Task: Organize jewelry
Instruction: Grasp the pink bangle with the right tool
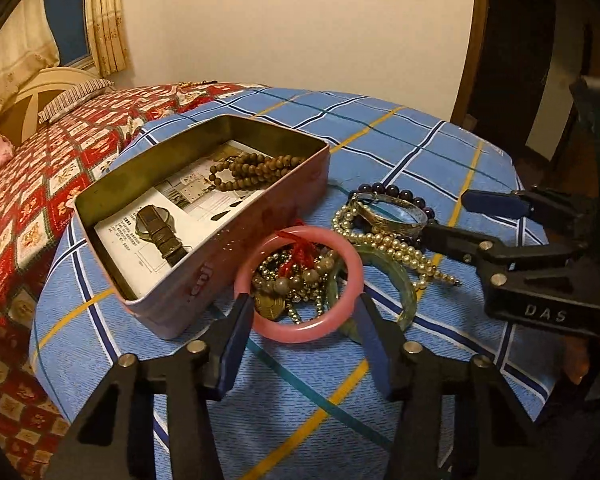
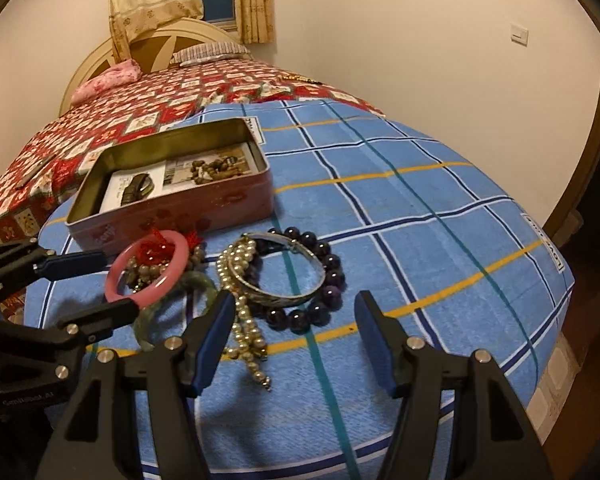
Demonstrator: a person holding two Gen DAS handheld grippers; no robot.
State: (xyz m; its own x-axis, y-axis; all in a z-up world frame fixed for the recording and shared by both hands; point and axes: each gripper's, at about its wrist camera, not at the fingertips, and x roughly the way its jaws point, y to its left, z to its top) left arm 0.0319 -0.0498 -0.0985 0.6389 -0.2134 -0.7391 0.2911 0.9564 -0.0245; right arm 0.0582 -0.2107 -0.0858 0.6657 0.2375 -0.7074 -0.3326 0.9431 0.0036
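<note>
An open pink tin box point(image 1: 236, 252) point(image 2: 204, 204) lies on a blue checked cloth; a brown bead strand point(image 1: 252, 168) and a watch point(image 1: 158, 228) lie inside. A pink bangle point(image 1: 300, 330) point(image 2: 118, 280) lies beside it over a heap of beads. My left gripper point(image 1: 304, 312) point(image 2: 106, 280) is open, its fingers on either side of the bangle. Further right lie a green bangle point(image 1: 404, 280), a pearl strand point(image 2: 242, 312), a silver bangle point(image 2: 284, 296) and dark purple beads point(image 2: 324, 256). My right gripper point(image 2: 296, 308) point(image 1: 444, 216) is open, just short of the silver bangle.
The blue cloth point(image 2: 420, 240) covers a raised rounded surface at the foot of a bed with a red patterned quilt point(image 2: 140, 116). The cloth drops off at its right edge point(image 2: 556, 312). A wall and curtains stand behind.
</note>
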